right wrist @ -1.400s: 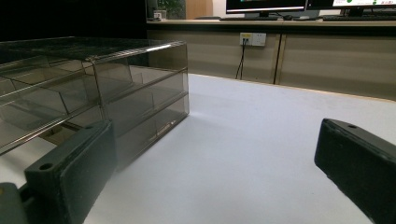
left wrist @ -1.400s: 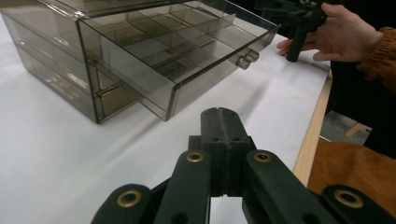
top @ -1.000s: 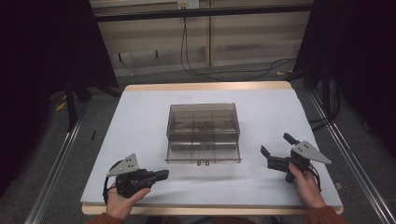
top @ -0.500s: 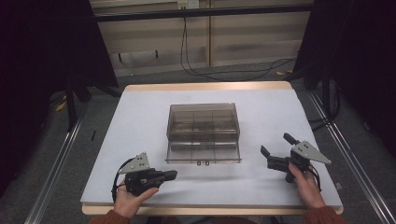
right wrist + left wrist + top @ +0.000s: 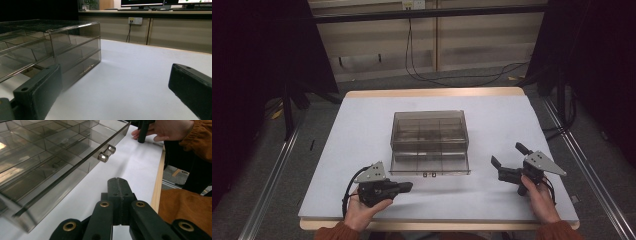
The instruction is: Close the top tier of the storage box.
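smoky clear plastic drawer box (image 5: 430, 134) sits mid-table, bottom drawer (image 5: 430, 163) pulled out, contents too murky to make out; left gripper (image 5: 406, 187) closed and empty by the drawer's front, right gripper (image 5: 507, 158) gaping, empty, well apart.

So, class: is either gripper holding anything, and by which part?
Nothing is held. The left gripper is shut on nothing beside the drawer organizer; the right gripper is open.

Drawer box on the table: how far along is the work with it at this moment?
Done: the drawer box has its bottom drawer pulled out. In hand: the left tongs, shut and holding nothing, sit near the drawer's handle without touching it. The right tongs wait open, off to the side. Left: any contact with the drawer.
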A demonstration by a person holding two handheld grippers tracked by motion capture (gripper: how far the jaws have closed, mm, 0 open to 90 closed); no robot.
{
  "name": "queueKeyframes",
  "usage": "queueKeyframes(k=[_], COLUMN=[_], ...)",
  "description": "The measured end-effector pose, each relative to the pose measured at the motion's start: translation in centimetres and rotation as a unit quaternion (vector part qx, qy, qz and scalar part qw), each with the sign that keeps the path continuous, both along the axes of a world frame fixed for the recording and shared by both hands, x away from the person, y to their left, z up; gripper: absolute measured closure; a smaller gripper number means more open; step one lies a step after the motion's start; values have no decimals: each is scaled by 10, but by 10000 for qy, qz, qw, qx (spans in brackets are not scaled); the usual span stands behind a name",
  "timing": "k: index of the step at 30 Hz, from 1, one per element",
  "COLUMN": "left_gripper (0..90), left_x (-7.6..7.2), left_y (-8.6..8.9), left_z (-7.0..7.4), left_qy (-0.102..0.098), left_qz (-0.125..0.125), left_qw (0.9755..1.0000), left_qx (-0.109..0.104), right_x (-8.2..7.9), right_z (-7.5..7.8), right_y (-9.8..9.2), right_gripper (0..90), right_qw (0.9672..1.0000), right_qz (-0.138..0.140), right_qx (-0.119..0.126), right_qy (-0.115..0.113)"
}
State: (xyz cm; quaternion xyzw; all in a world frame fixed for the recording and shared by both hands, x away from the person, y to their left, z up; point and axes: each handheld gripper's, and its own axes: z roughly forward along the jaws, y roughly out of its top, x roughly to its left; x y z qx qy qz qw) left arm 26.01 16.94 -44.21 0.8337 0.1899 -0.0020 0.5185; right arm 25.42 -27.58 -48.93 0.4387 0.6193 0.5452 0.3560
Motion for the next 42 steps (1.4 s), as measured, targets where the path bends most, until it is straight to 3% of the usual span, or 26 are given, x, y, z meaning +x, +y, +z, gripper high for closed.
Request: queueKeyframes(k=[24,42], left_gripper=[900,900], left_x=[10,20], left_y=[-26,-32], left_z=[1,-3], left_qy=[-77,-148], left_qz=[-292,-213], left_qw=[9995,9996], left_qx=[99,140], right_x=[0,0], right_z=[0,0], right_y=[0,0], right_gripper=[0,0], right_qw=[10000,10000], right_qz=[16,12], right_qx=[13,10], right_qy=[14,7])
